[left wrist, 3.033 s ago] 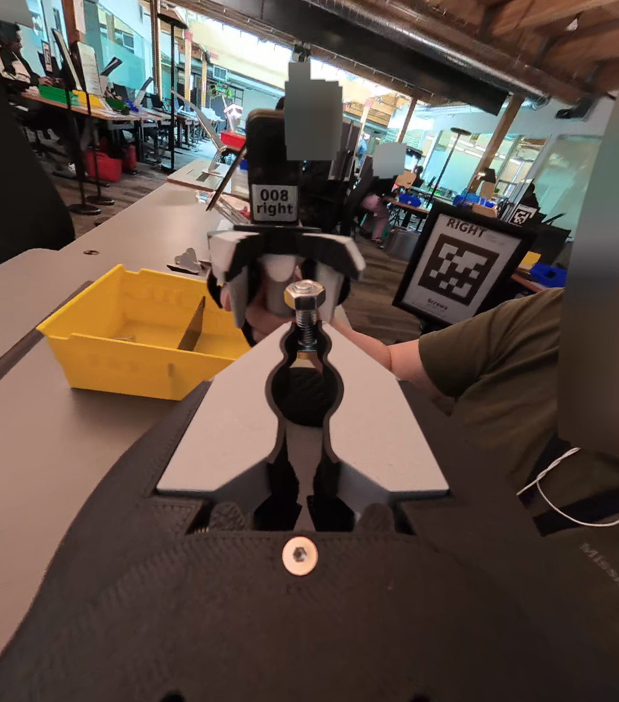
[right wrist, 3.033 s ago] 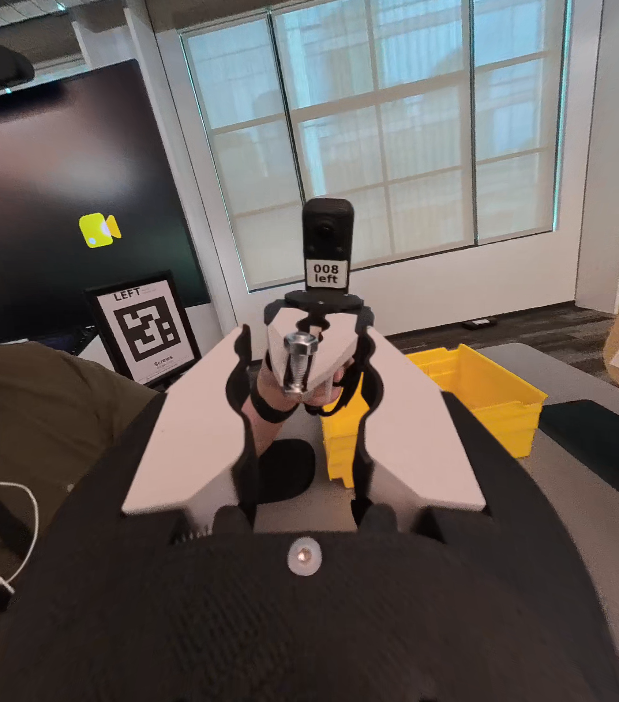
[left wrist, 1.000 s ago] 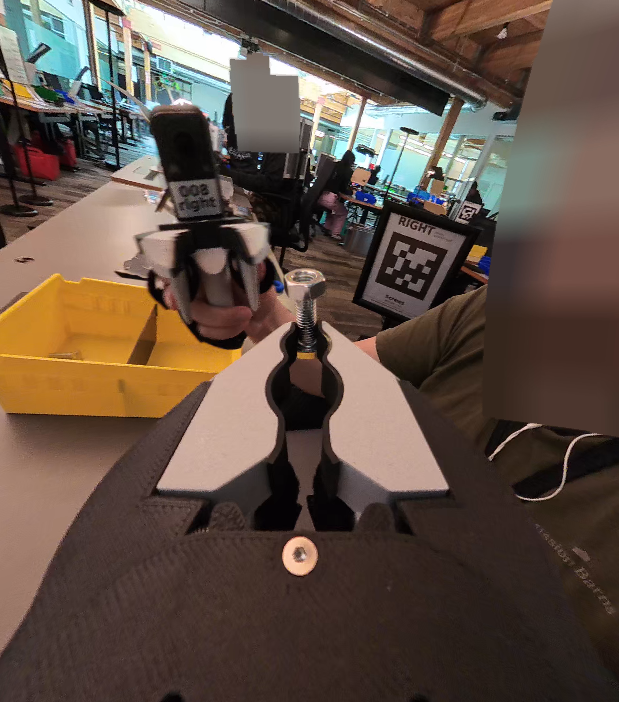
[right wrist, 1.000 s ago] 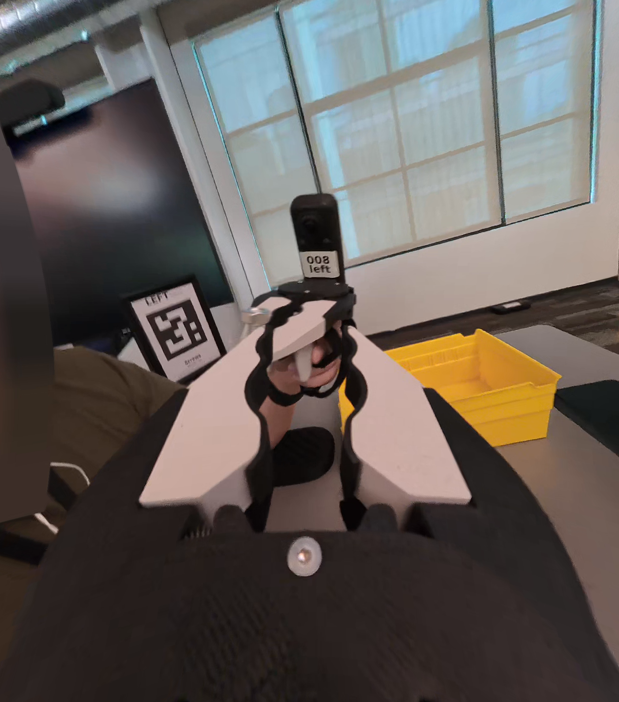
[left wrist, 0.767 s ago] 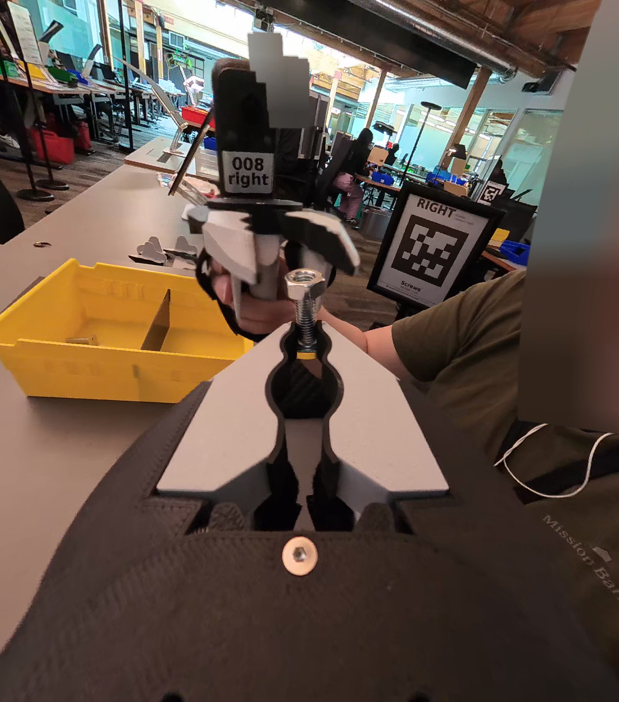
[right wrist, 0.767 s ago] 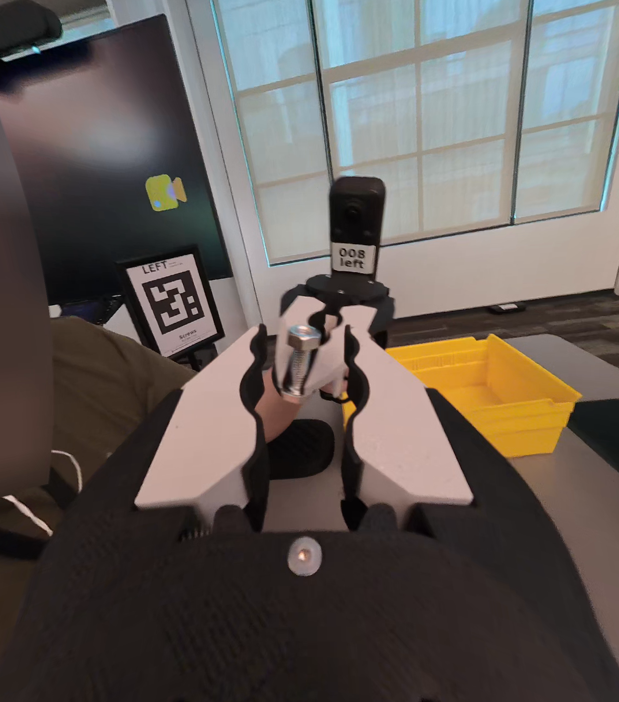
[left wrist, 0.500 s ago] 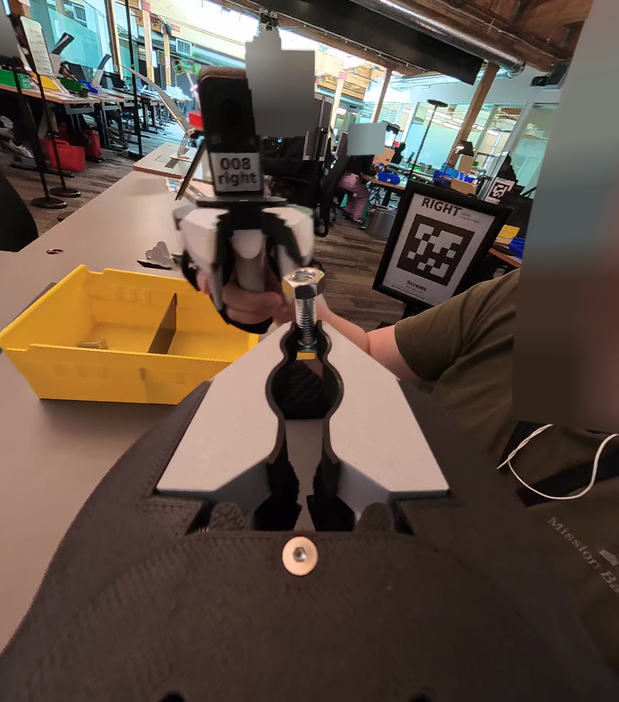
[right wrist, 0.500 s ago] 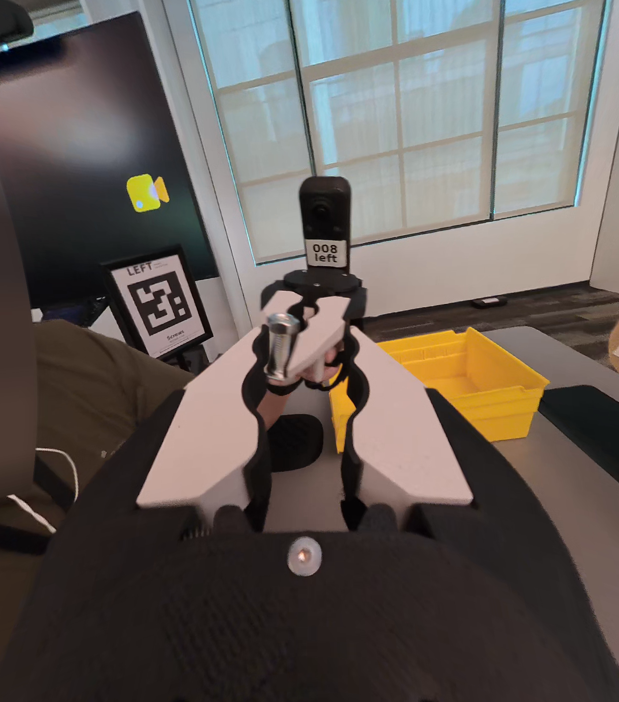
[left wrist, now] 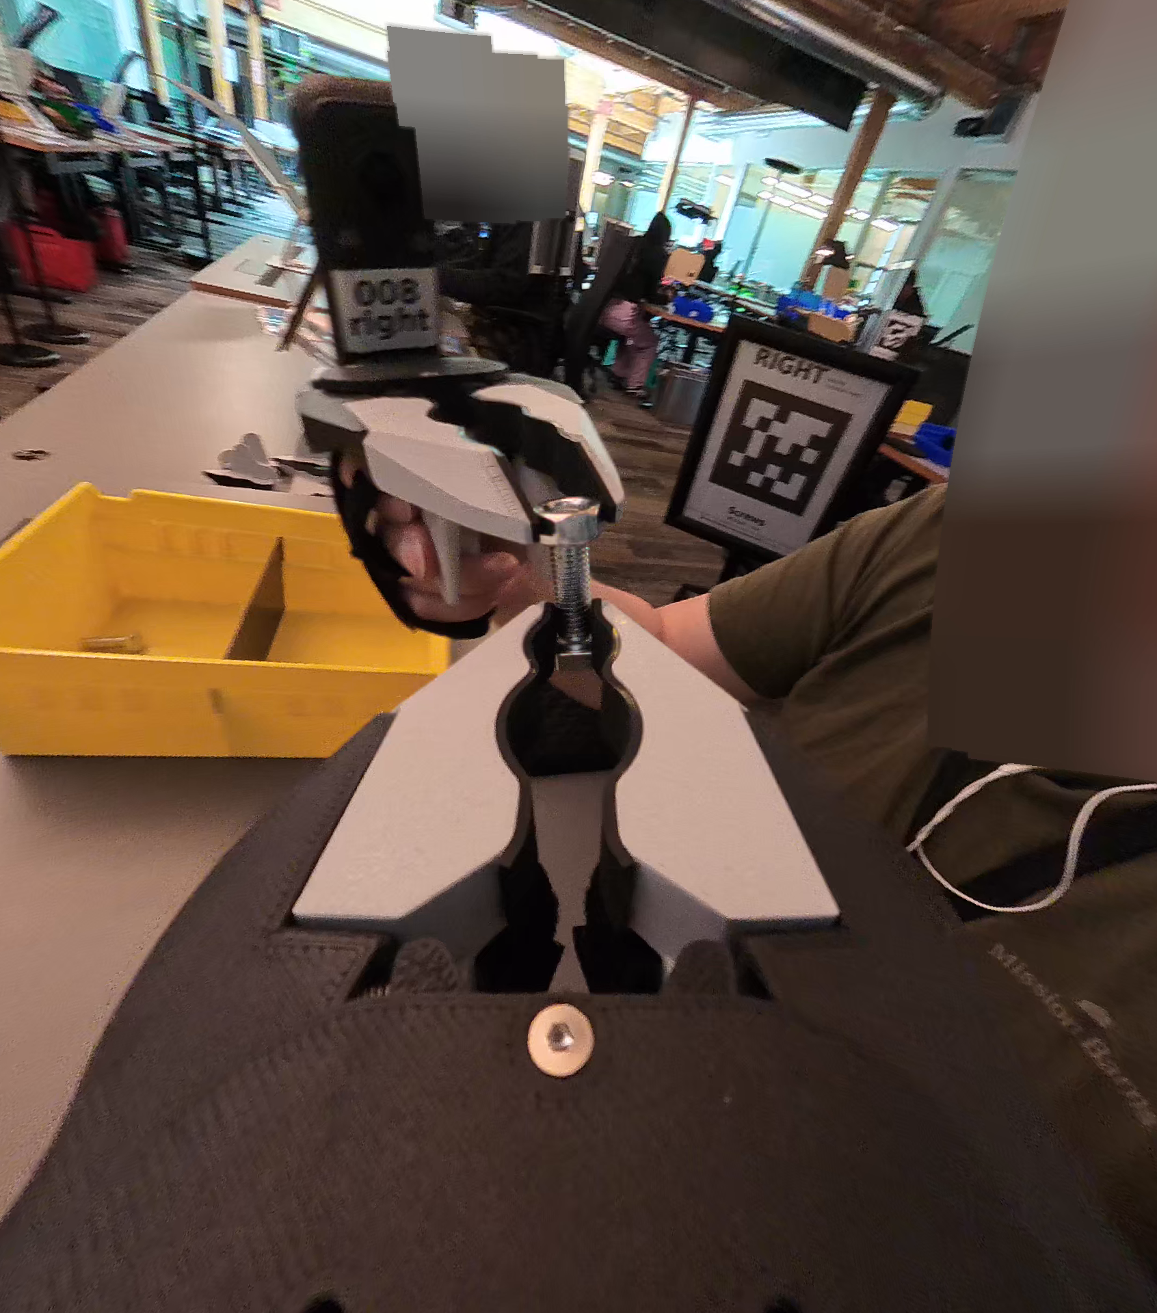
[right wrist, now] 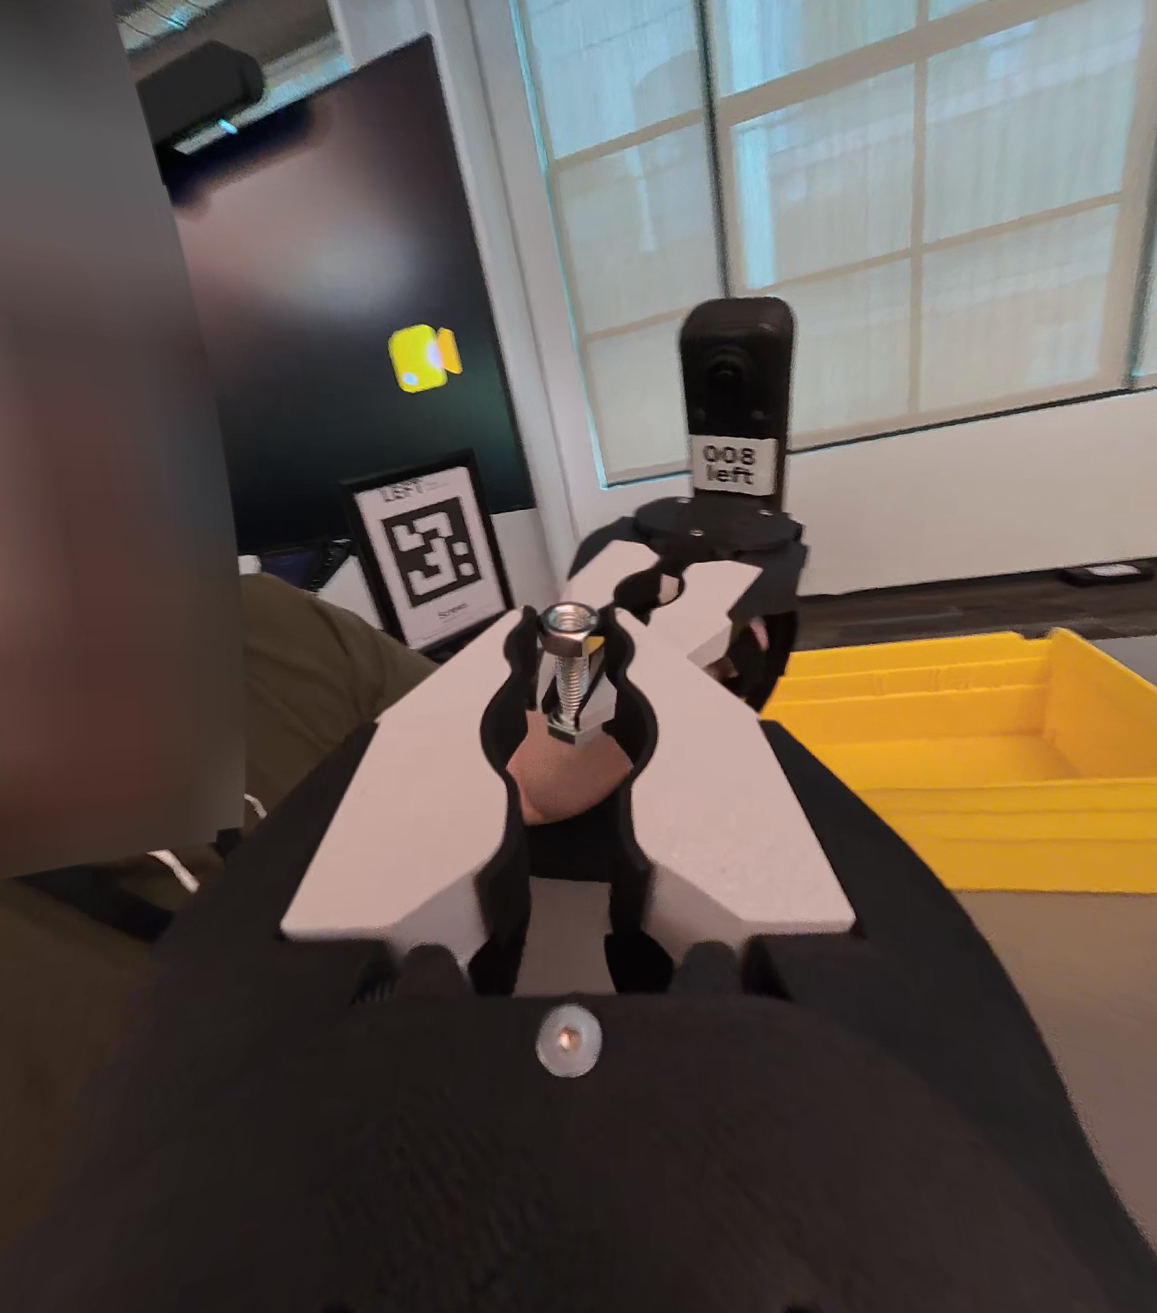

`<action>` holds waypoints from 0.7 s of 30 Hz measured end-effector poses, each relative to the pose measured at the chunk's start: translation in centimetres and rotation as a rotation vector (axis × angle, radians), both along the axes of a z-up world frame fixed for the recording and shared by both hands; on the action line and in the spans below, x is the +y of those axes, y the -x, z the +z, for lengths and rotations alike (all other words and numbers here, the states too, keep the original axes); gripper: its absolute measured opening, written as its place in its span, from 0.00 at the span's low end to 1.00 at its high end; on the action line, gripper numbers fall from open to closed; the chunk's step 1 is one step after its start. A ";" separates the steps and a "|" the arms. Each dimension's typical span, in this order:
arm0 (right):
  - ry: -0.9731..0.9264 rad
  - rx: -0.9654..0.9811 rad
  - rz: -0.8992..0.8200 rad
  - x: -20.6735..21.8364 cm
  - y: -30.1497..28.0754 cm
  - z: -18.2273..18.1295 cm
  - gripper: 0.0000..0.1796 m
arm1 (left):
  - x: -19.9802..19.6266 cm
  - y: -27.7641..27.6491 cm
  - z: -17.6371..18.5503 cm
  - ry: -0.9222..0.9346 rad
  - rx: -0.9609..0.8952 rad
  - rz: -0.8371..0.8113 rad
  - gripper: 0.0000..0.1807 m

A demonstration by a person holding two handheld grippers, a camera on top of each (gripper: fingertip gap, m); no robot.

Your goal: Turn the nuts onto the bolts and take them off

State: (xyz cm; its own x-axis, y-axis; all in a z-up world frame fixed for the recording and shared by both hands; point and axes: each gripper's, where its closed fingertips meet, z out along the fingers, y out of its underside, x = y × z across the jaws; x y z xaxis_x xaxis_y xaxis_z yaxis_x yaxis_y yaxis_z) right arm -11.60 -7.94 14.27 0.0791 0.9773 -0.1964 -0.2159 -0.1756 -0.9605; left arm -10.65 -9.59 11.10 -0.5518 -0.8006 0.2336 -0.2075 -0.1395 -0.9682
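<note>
The left gripper is clamped on the head end of a bright, threaded steel bolt, which stands upright between its grey, wedge-shaped fingers lined with scalloped black pads. A hexagonal nut sits at the top of the bolt. The right gripper reaches in from the far side, its fingertips closed against the nut's flats; in the right wrist view its own fingers flank the nut, though motion blur softens the contact. A hand wraps the right gripper's handle, partly hidden by its body. Behind, near the far edge of the smooth grey bench, sits a glossy yellow plastic bin with a divider; one small metal piece lies inside, too blurred to identify. A framed marker sign stands beyond, and large gridded windows back the right wrist view.
</note>
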 end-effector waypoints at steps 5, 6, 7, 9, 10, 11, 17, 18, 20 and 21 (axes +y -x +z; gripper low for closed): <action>0.052 0.102 0.166 -1.0 0.5 0.2 0.09 | -1.3 0.6 0.3 0.061 0.012 -0.104 0.04; 0.057 0.115 0.178 -1.0 0.6 0.3 0.09 | -1.3 0.7 0.3 0.066 0.014 -0.112 0.04; 0.061 0.121 0.175 -0.8 0.6 0.2 0.09 | -1.3 0.7 0.3 0.064 0.016 -0.109 0.04; 0.071 0.121 0.109 0.2 0.5 0.1 0.16 | -0.6 0.4 0.1 0.036 0.017 -0.060 0.04; 0.075 0.110 0.024 1.4 0.2 0.0 0.19 | -0.1 0.2 0.0 0.017 0.012 -0.017 0.04; 0.058 0.095 -0.062 2.3 0.0 -0.1 0.28 | 0.6 0.0 -0.1 -0.009 0.009 0.032 0.04; -0.116 -0.022 -0.460 4.4 -1.0 0.5 0.26 | 5.1 -1.0 -0.3 -0.218 -0.016 0.395 0.04; -0.127 -0.029 -0.500 4.5 -1.0 0.6 0.24 | 5.3 -1.0 -0.3 -0.236 -0.015 0.424 0.04; -0.130 -0.051 -0.542 4.7 -1.0 0.5 0.21 | 5.5 -1.1 -0.2 -0.259 -0.019 0.453 0.04; -0.120 -0.079 -0.551 4.9 -1.0 0.1 0.21 | 5.4 -1.1 -0.2 -0.265 -0.018 0.456 0.04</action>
